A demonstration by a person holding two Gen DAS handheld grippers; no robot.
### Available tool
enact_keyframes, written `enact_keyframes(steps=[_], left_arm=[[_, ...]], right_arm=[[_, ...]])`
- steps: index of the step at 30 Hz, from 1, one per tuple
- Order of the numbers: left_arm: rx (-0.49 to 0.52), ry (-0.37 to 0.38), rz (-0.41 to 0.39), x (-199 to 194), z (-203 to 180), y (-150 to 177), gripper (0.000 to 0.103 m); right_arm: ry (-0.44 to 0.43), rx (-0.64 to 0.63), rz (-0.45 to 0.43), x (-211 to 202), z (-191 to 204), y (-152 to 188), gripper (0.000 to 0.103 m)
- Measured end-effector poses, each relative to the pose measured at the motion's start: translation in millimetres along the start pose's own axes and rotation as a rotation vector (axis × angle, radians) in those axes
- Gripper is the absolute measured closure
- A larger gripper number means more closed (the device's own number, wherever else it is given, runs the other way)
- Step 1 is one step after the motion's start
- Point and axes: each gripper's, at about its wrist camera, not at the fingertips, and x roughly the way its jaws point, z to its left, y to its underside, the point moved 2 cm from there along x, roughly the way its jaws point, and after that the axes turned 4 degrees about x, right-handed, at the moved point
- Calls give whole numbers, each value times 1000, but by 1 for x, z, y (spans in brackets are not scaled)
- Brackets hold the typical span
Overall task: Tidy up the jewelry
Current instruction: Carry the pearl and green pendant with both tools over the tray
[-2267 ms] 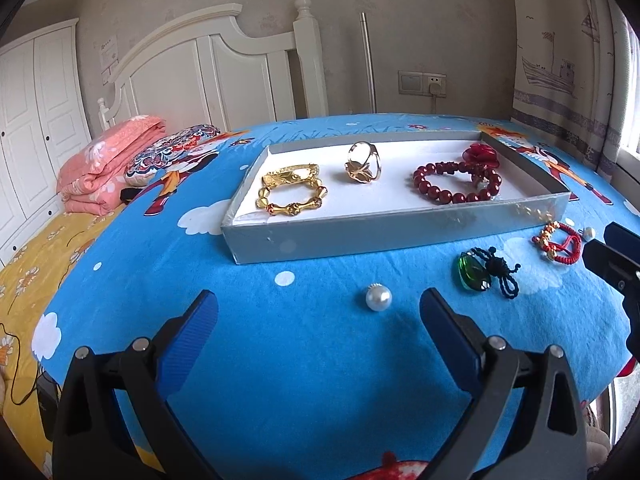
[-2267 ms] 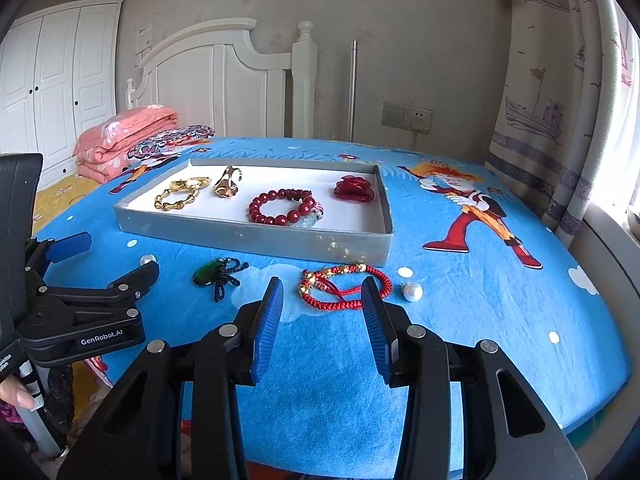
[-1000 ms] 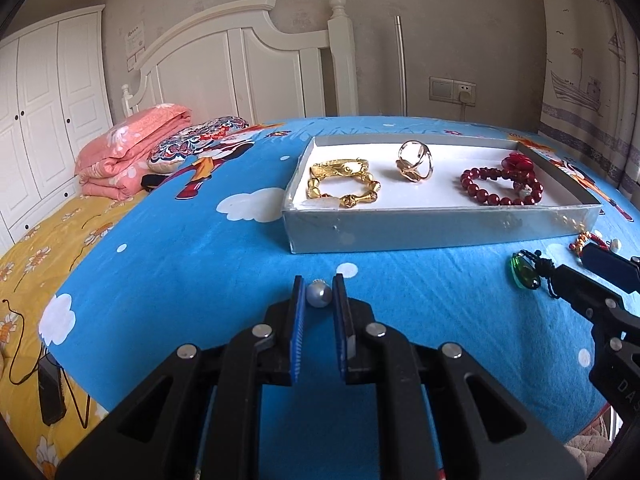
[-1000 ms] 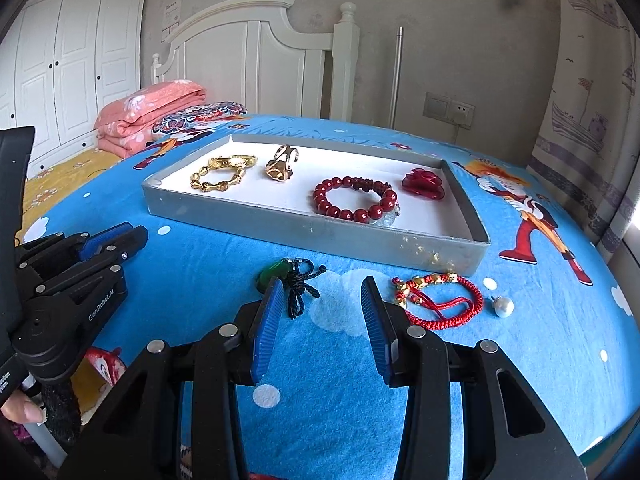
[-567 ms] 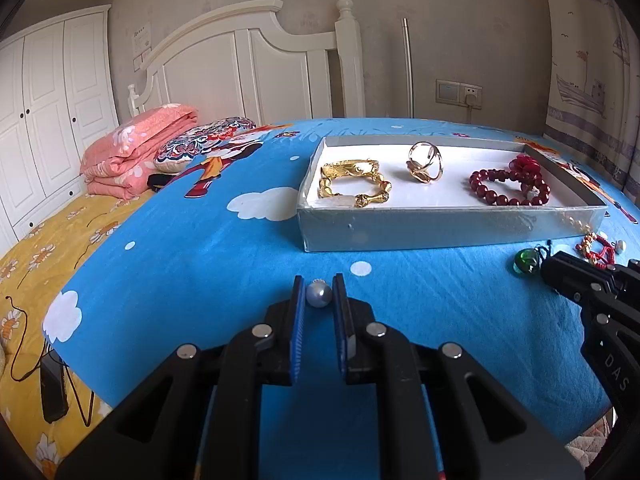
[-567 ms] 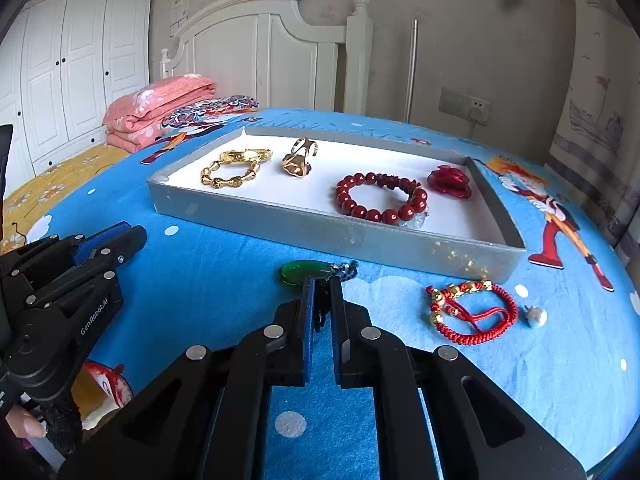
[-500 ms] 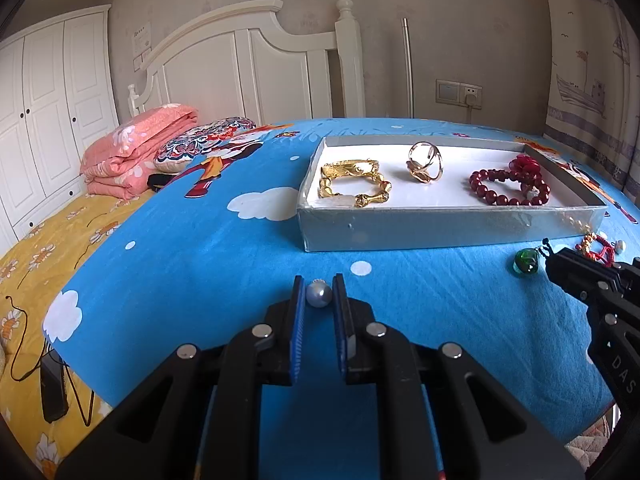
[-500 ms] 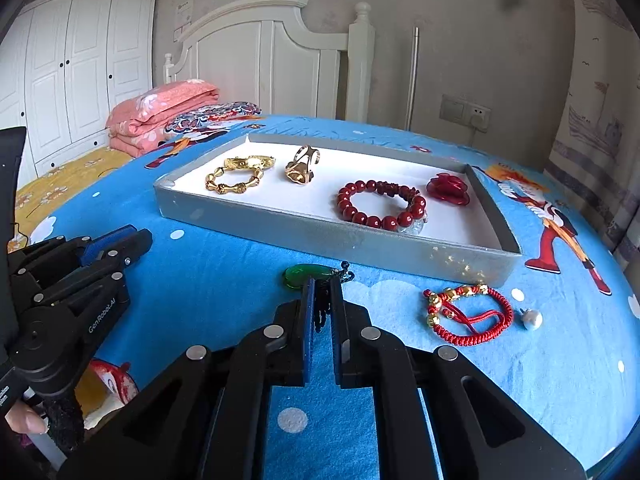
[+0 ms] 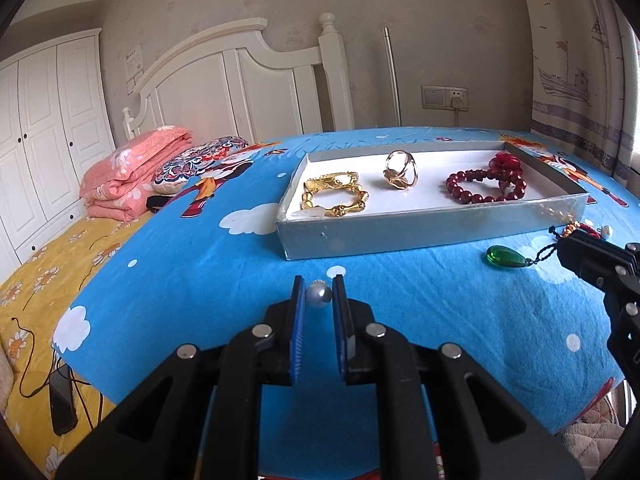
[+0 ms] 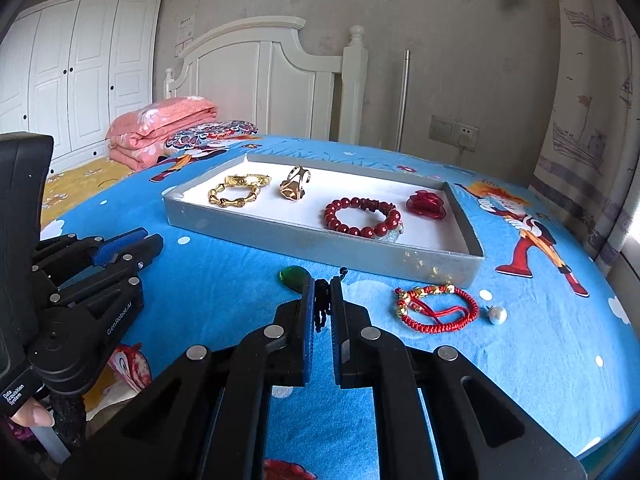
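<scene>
My left gripper (image 9: pixel 319 293) is shut on a white pearl (image 9: pixel 319 294) and holds it above the blue bed cover, in front of the grey tray (image 9: pixel 400 232). My right gripper (image 10: pixel 322 292) is shut on the black cord (image 10: pixel 320 312) of a green pendant (image 10: pixel 294 277), which hangs clear of the cover in the left wrist view (image 9: pixel 505 257). The tray (image 10: pixel 320 252) holds a gold bracelet (image 10: pixel 236 192), a gold ring (image 10: pixel 295 184), a red bead bracelet (image 10: pixel 362 218) and a red flower (image 10: pixel 427 204). A red cord bracelet (image 10: pixel 438 306) and a second pearl (image 10: pixel 497 314) lie right of my right gripper.
A folded pink quilt (image 9: pixel 132 168) and a patterned pillow (image 9: pixel 200 158) lie at the far left by the white headboard (image 9: pixel 240 88). A black device with a cable (image 9: pixel 62 400) lies on the yellow sheet. A curtain (image 10: pixel 592 120) hangs at the right.
Both grippers closed: the left on the pearl, the right on the pendant's cord. Both have since lifted, and the green pendant now hangs off the cover.
</scene>
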Motion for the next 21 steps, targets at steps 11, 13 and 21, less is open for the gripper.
enact_keyframes(steps=[11,13,21], left_arm=[[19,7,-39,-13,-7,-8,90],[19,7,-44,-15,-8,-9,90],[-2,35,-25,-12,-6,-17,90]], right_arm=[[24,-12,-85,-23,-2,-8,96],[25,-12,-89,-24,-2,-9,96],[36,-29,-113,-27,1,-17,96]])
